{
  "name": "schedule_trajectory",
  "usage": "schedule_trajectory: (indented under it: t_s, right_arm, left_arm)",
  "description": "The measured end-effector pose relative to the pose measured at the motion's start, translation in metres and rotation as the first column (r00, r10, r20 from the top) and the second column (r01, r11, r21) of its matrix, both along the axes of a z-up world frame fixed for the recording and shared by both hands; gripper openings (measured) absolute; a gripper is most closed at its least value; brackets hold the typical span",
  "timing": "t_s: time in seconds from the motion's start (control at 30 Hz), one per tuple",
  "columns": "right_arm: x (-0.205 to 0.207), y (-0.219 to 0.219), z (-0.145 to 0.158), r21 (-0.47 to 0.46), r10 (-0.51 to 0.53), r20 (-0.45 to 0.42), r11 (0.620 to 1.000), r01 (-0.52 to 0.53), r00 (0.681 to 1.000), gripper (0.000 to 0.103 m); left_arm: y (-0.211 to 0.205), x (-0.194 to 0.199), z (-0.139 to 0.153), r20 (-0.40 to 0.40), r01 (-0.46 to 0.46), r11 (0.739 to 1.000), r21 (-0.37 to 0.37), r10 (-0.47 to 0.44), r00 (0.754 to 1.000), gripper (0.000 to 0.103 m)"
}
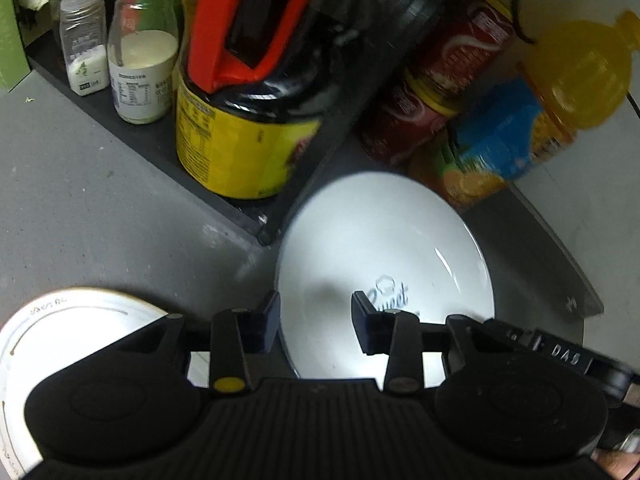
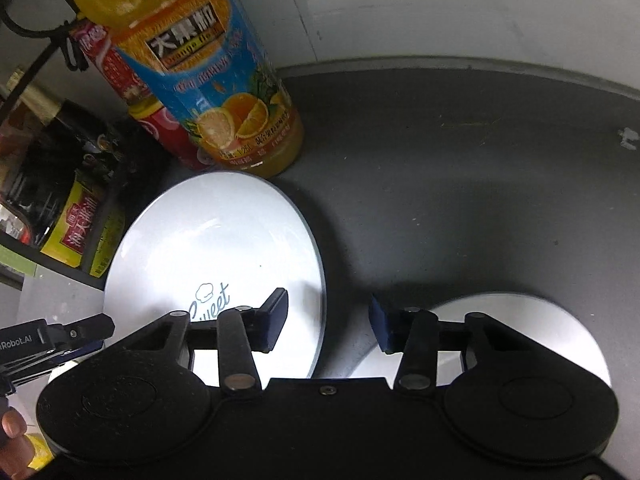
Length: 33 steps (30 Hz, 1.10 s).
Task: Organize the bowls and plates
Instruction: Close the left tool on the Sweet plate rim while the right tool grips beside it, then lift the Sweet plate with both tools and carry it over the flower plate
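Observation:
A white plate with blue "Sweet" lettering point(image 1: 380, 248) lies on the grey counter; it also shows in the right wrist view point(image 2: 216, 240). My left gripper point(image 1: 316, 320) is open just above its near left rim, empty. A second white plate with a thin gold line point(image 1: 60, 332) lies at the left. My right gripper point(image 2: 328, 320) is open and empty over the gap between the "Sweet" plate and another white plate point(image 2: 520, 320) at the right. The left gripper's tip point(image 2: 80, 332) shows at the left edge of the right wrist view.
A dark tray point(image 1: 160, 148) holds a big soy sauce jug point(image 1: 256, 92), a white jar point(image 1: 142, 44) and a small shaker point(image 1: 82, 40). An orange juice bottle point(image 2: 212, 80) and a red bottle point(image 2: 168, 128) stand behind the "Sweet" plate. A grey wall point(image 2: 440, 12) runs behind.

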State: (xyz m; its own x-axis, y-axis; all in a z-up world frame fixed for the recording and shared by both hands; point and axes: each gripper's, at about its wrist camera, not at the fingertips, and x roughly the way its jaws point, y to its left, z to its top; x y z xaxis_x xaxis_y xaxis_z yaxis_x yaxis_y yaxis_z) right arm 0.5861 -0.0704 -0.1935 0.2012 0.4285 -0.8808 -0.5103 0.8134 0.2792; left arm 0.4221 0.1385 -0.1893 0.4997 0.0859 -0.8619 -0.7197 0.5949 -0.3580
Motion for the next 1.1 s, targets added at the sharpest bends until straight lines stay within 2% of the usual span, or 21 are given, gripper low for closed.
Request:
schedule_trajectory:
  t_s: [0.17, 0.33, 0.5, 0.6, 0.63, 0.7, 0.8, 1.0, 1.1]
  right_arm:
    - [0.001, 0.009, -0.008, -0.006, 0.024, -0.020, 1.000, -0.024, 1.000, 0.038]
    - [0.005, 0.020, -0.013, 0.005, 0.038, -0.041, 0.999, -0.038, 0.998, 0.029]
    - [0.005, 0.030, -0.018, -0.008, 0.055, -0.040, 0.998, -0.055, 0.998, 0.028]
    - [0.004, 0.030, -0.016, -0.008, 0.050, -0.029, 0.999, -0.051, 0.998, 0.027]
    - [0.003, 0.029, -0.015, -0.017, 0.054, -0.025, 0.998, -0.055, 0.998, 0.024]
    - [0.004, 0.029, -0.014, -0.023, 0.060, -0.029, 0.998, -0.061, 0.998, 0.023]
    - [0.007, 0.022, -0.013, -0.004, 0.037, -0.063, 0.999, -0.038, 0.997, 0.019]
    - [0.004, 0.008, 0.002, 0.055, 0.019, -0.069, 0.998, -0.015, 0.997, 0.012]
    - [0.004, -0.007, 0.011, 0.102, -0.016, -0.112, 0.994, 0.027, 0.994, 0.008]
  left_arm:
    - [0.012, -0.002, -0.011, -0.028, -0.032, 0.999, -0.021, 0.032, 0.999, 0.034]
    - [0.017, 0.000, -0.023, -0.044, -0.046, 0.998, -0.050, 0.044, 0.998, 0.022]
    - [0.022, 0.002, -0.030, -0.048, -0.074, 0.995, -0.063, 0.071, 0.996, 0.018]
    - [0.026, 0.000, -0.036, -0.031, -0.102, 0.989, -0.108, 0.099, 0.995, 0.017]
    - [0.028, -0.001, -0.037, -0.023, -0.108, 0.987, -0.120, 0.106, 0.994, 0.016]
    - [0.029, 0.000, -0.039, -0.013, -0.101, 0.986, -0.130, 0.100, 0.995, 0.011]
    - [0.028, 0.000, -0.040, -0.011, -0.106, 0.985, -0.139, 0.106, 0.994, 0.010]
    - [0.033, 0.004, -0.035, -0.016, -0.093, 0.985, -0.147, 0.092, 0.996, 0.009]
    - [0.037, 0.002, -0.027, 0.004, -0.079, 0.987, -0.143, 0.080, 0.997, 0.008]
